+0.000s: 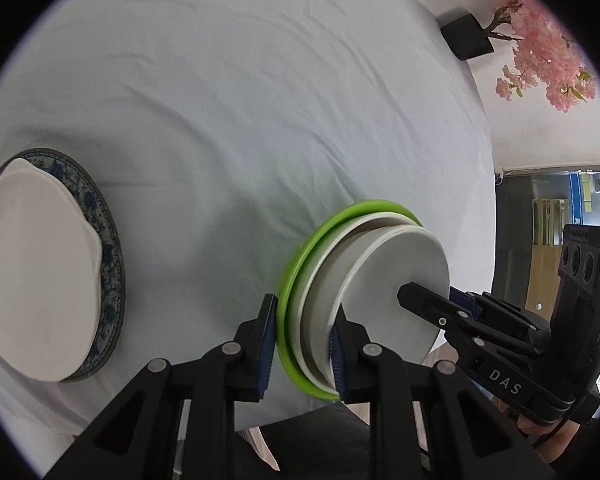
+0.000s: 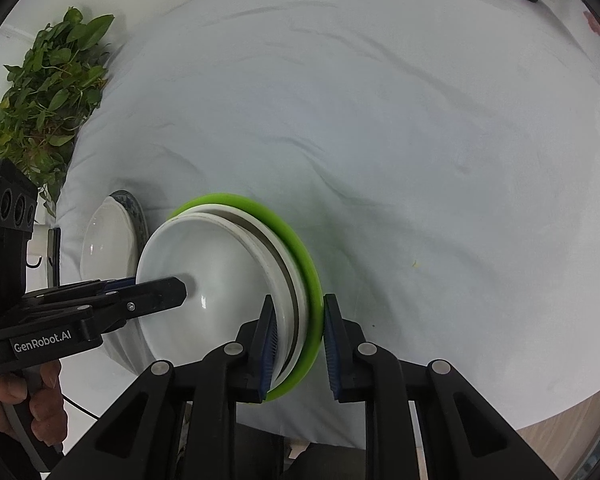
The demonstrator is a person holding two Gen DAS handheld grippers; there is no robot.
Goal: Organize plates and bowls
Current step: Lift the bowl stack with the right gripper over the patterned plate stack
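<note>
Left gripper [image 1: 302, 354] and right gripper [image 2: 298, 350] each clamp opposite rims of the stack: white bowl [image 2: 216, 280] nested on a white plate [image 1: 324, 280] and green plate [image 2: 310, 276], apparently lifted above the tablecloth [image 1: 220, 100]. Farther left, another white bowl [image 1: 32, 272] sits on a blue-patterned plate [image 1: 108, 248].

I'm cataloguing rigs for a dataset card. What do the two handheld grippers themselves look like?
Both are matte black plastic with angular linkage fingers, silver pivot pins and ribbed blue pads. The left gripper carries white "GenRobot.AI" lettering, a block with three round lenses, and a thin black cable below the bare hand. The right gripper reads "DAS" in white and has the same three-lens block.
</note>
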